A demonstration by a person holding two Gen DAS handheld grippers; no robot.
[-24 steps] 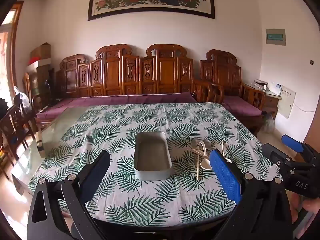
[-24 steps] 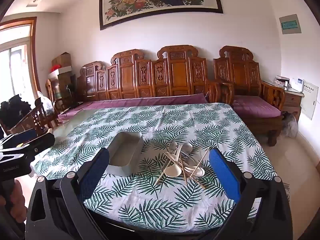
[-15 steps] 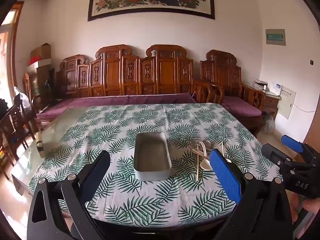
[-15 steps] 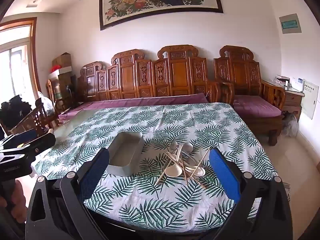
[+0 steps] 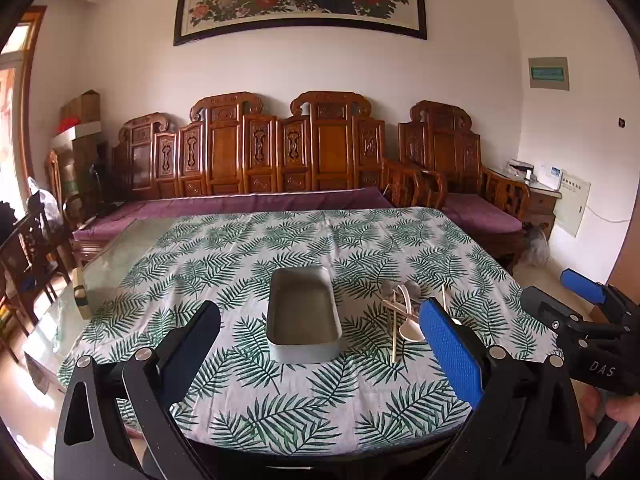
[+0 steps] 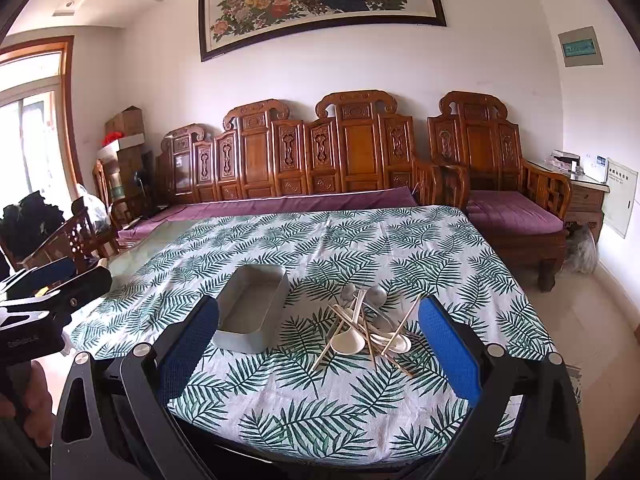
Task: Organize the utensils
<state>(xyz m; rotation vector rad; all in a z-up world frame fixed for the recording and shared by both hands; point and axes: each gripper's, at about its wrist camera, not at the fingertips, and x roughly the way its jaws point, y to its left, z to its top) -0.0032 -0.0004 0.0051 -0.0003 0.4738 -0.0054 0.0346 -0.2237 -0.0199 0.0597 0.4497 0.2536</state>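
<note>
Utensils (image 6: pixel 366 330) lie piled beside the tray (image 6: pixel 252 312); both grippers' jaws gape empty, tilted downward.

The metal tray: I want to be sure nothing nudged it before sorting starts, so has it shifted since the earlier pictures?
No. The metal tray sits on the same fern leaves of the tablecloth, left of the utensil pile.
</note>
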